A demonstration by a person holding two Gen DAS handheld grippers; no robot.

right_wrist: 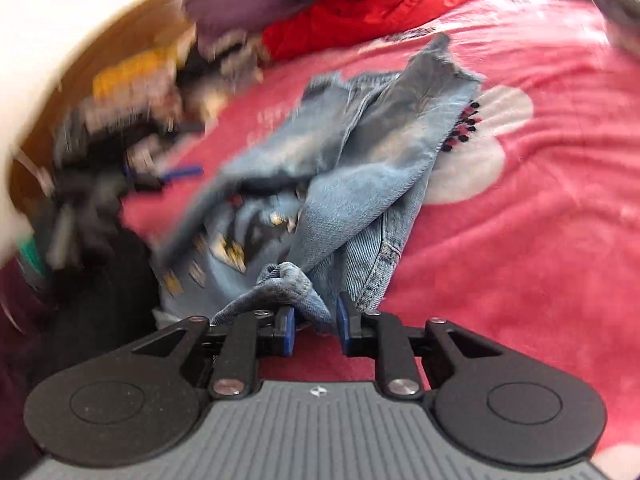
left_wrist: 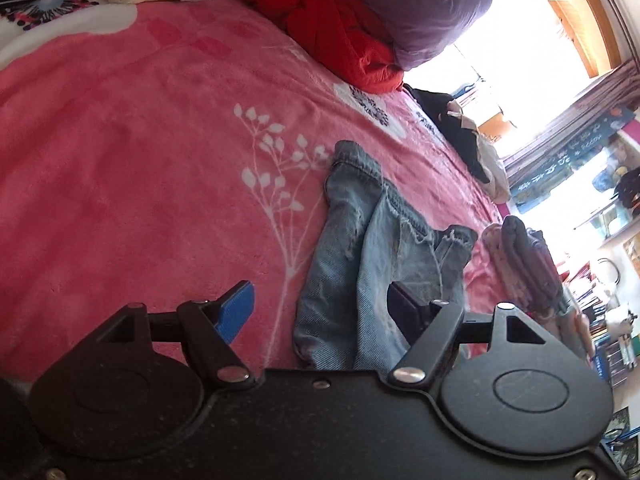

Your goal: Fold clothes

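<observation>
The crumpled jeans (right_wrist: 352, 168) lie mid-frame on the pink blanket (right_wrist: 520, 260), a bunched edge sitting between the right gripper (right_wrist: 314, 330)'s parted, unpressing jaws, while the left gripper (left_wrist: 320, 308) hangs wide open and empty above them, seemingly ready to regrasp.

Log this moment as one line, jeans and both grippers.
jeans: crumpled on blanket | left gripper: open, empty | right gripper: jaws apart, denim fold between

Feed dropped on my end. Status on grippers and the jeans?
Left gripper open, empty, over the jeans. Right gripper part open, denim fold between its pads. Jeans crumpled, unfolded. Clothes pile beyond.
</observation>
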